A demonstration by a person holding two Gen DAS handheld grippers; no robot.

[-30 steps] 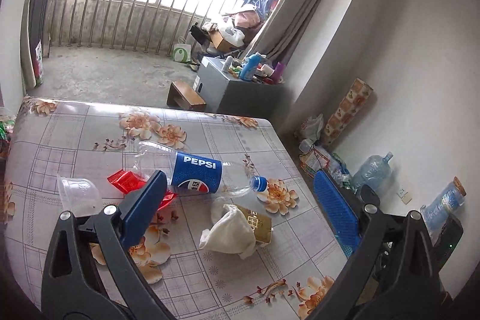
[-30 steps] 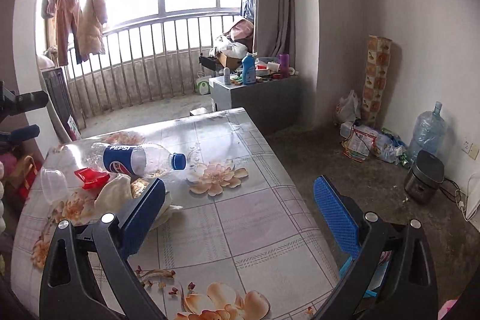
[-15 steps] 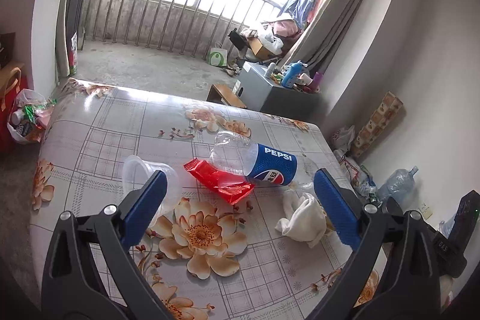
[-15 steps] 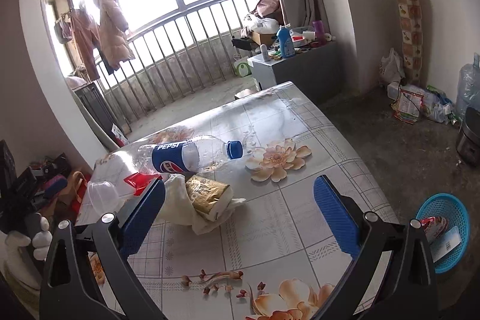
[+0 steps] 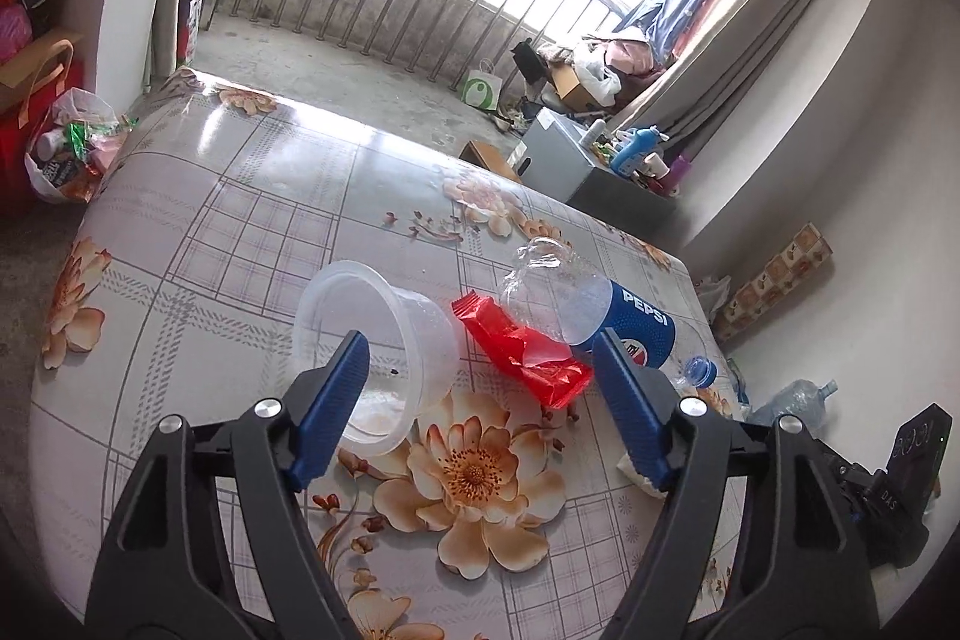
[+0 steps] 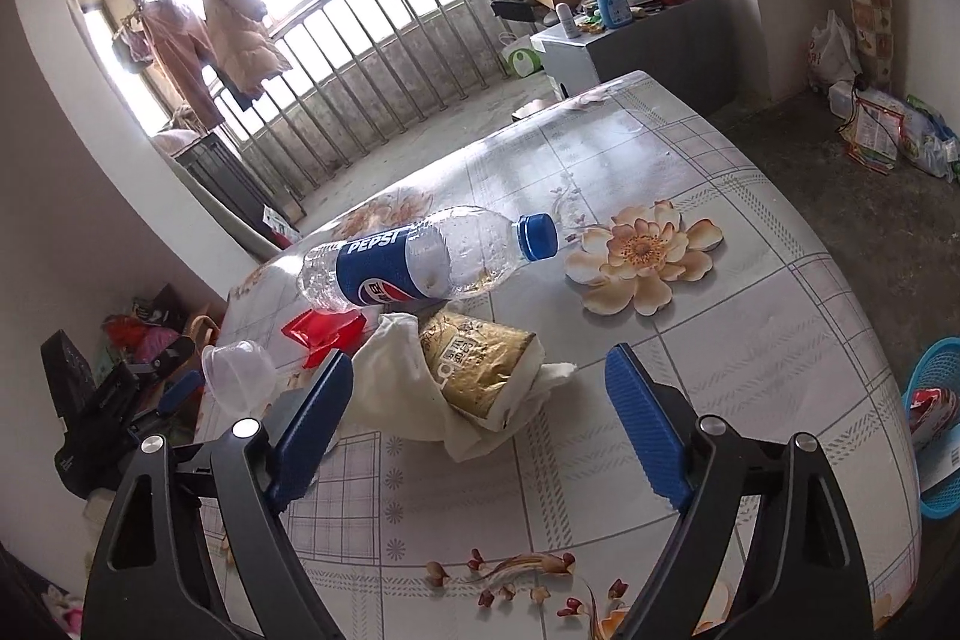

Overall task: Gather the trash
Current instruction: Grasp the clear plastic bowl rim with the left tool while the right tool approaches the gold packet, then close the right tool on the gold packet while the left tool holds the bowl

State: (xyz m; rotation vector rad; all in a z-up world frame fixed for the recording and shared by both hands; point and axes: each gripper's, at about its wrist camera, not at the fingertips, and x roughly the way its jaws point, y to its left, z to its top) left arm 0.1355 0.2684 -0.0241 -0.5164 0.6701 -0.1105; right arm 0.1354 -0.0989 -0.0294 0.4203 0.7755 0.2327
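Both grippers have dropped closer to the littered table since the earlier frames, their jaws just closing a little with nothing yet gripped.

At frame centre of the left wrist view, the left gripper (image 5: 480, 370) stands wide, one finger in front of the clear plastic cup (image 5: 372, 340) lying on its side beside the red wrapper (image 5: 522, 346) and Pepsi bottle (image 5: 594, 310). The right gripper (image 6: 474, 400), also wide, frames the gold packet (image 6: 474, 364) bundled in white tissue (image 6: 396, 376) at centre frame. A blue basket (image 6: 936, 400) sits at right edge. Risk: the light cup may roll or skid off a pad, and the loose tissue could shed the packet.
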